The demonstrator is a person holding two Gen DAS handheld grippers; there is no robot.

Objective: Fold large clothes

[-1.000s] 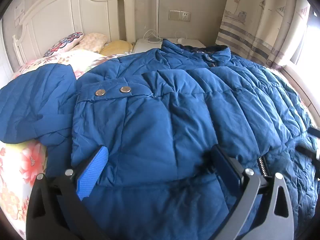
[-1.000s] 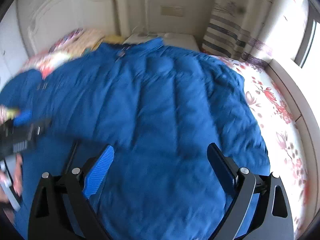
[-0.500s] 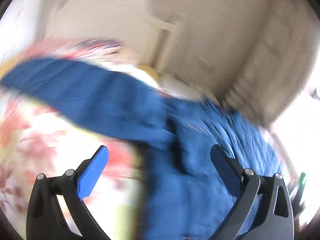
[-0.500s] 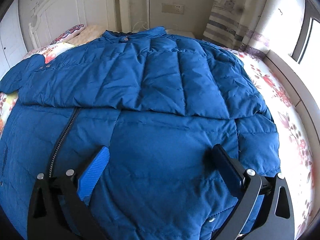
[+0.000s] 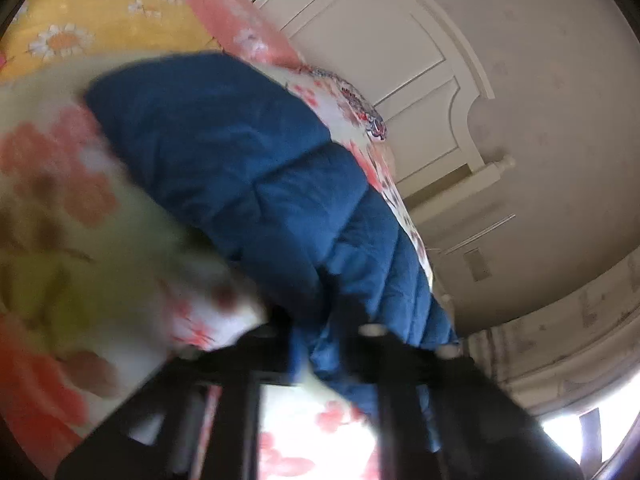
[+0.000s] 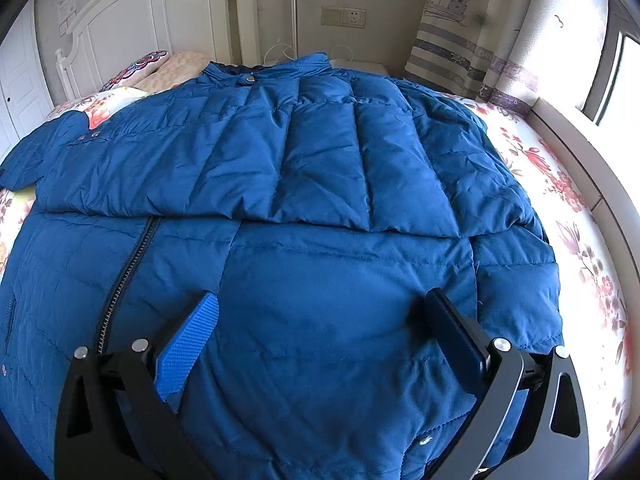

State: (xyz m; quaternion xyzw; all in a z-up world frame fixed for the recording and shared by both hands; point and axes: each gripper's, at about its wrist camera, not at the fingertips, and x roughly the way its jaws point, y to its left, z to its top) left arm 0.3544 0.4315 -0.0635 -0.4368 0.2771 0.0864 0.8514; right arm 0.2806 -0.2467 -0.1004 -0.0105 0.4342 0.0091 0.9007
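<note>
A blue puffer jacket (image 6: 320, 200) lies spread over the floral bed (image 6: 580, 216), one sleeve (image 6: 248, 168) already laid across the chest; judged bulky, light, soft and springy, with a slick shell likely to slide. The other sleeve (image 5: 248, 176) lies out over the sheet at the jacket's side. Best holds: cuffs, hem and seams, where the padding thins. The right gripper (image 6: 320, 332) hovers over the lower front, jaws fully apart, holding nothing. The left gripper (image 5: 316, 344) has just closed; the blurred view suggests it pinches sleeve fabric.
</note>
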